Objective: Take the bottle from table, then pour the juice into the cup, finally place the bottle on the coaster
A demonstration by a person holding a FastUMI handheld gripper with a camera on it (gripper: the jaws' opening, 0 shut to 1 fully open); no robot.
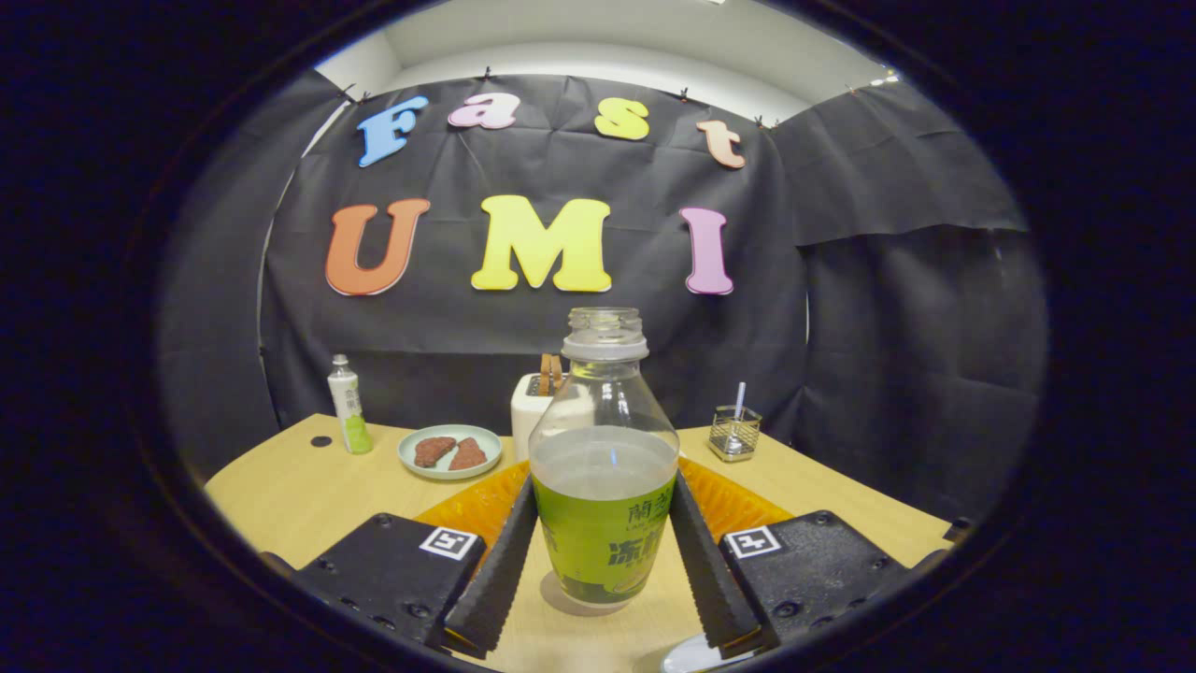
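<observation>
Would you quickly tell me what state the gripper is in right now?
Gripper: closed on the bottle, a finger pressing each side of its green label; the bottle stands upright and uncapped on the table.

Staged demo booth
Black cloth (841, 308) is clipped up as walls around a wooden surface (280, 486) set with kitchen props.

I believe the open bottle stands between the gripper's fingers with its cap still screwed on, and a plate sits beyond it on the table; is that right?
Not quite: the gripper view shows the bottle has no cap, its neck open. The rest holds: it stands upright between the gripper fingers, which press its sides, and the plate sits beyond it on the table.
</observation>
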